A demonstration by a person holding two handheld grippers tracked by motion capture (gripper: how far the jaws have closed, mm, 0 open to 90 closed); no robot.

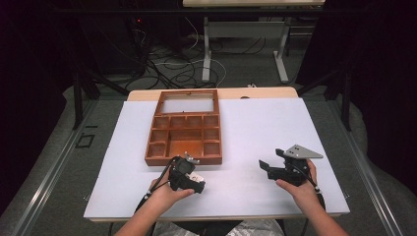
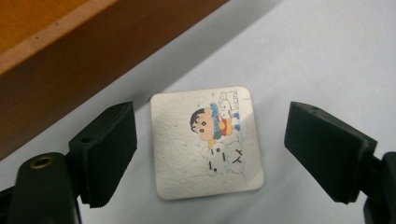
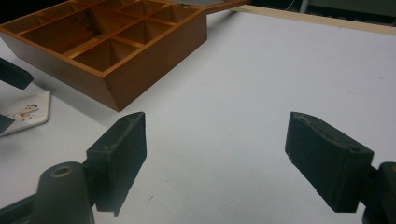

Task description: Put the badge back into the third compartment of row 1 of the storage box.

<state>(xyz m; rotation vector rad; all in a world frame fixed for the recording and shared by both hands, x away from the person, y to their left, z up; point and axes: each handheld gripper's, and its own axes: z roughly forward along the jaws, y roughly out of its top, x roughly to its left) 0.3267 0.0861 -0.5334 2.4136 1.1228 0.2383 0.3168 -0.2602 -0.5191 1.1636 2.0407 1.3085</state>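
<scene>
A small white square card (image 2: 208, 142) with a cartoon figure printed on it lies flat on the white table, just in front of the wooden compartment box (image 1: 182, 160). My left gripper (image 2: 211, 114) points down over it, open, one jaw on each side of the card and neither touching it. In the high view this gripper (image 1: 189, 172) sits close to the box's front wall, the card (image 1: 197, 176) beside it. My right gripper (image 3: 217, 120) is open with only bare table between its jaws, and it rests at the right (image 1: 270, 160), clear of the box.
The box (image 3: 140, 70) has several open compartments and a lid folded back toward the far edge. The white table sheet (image 1: 255, 128) spreads wide to the right of the box. Beyond the table stand a desk frame and loose floor cables (image 1: 177, 69).
</scene>
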